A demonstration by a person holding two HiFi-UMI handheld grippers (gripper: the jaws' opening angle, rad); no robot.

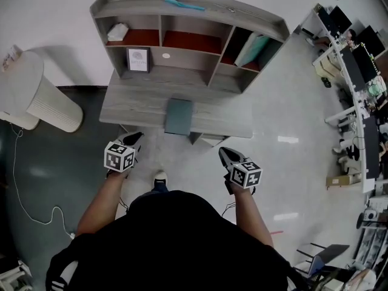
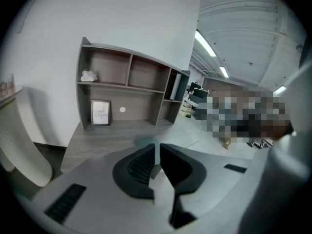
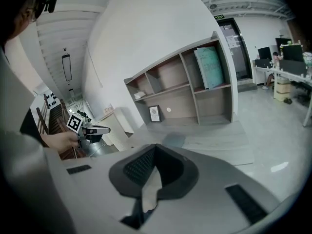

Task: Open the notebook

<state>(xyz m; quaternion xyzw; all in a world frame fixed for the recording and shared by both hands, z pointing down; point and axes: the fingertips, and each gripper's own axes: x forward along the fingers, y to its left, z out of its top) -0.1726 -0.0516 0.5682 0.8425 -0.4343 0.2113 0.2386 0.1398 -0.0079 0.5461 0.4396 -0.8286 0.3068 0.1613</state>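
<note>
Hovering short of one unopened notebook (image 1: 179, 116) on the desk (image 1: 133, 105), left tool (image 1: 136, 138) and right tool (image 1: 225, 153) are both closed, empty.

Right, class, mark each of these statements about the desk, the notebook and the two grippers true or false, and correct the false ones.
1. The notebook lies closed on the desk. True.
2. The left gripper grips the notebook. False: it hangs short of the desk, jaws together on nothing.
3. A picture frame stands in the lower left compartment of the shelf. True.
4. The teal book leans in the left compartment. False: it leans in the right one.
5. The right gripper has its jaws wide apart. False: they are together and hold nothing.
</note>
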